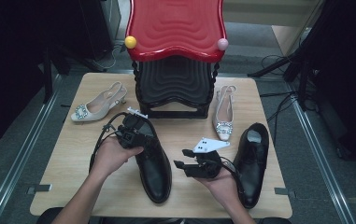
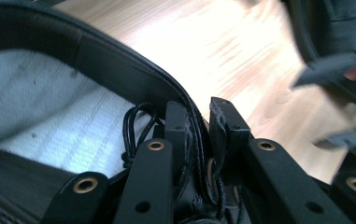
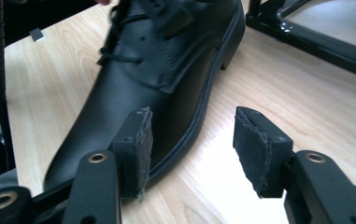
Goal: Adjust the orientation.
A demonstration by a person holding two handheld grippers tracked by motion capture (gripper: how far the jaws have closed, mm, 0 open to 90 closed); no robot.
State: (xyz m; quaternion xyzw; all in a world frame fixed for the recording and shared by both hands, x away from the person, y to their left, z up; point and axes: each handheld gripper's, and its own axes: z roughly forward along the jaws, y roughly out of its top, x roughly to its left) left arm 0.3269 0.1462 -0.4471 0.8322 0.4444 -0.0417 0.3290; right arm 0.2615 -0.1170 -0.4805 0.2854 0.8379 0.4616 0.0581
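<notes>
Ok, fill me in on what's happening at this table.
A person works on a black dress shoe in the middle of the wooden table with a gripper in each hand. The left gripper has its jaws astride the rim of the shoe's opening, by the laces. The right gripper is open beside the shoe's toe, gripping nothing. Its mate lies at the right, and two beige slingback heels flank a red and black stool at the back.

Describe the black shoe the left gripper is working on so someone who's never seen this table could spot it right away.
Start at the red and black rack at the table's far edge and come straight toward the person. The black lace-up shoe lies there in the middle, toe toward the person. Unlike its twin at the right edge, the left gripper straddles its collar rim.
</notes>
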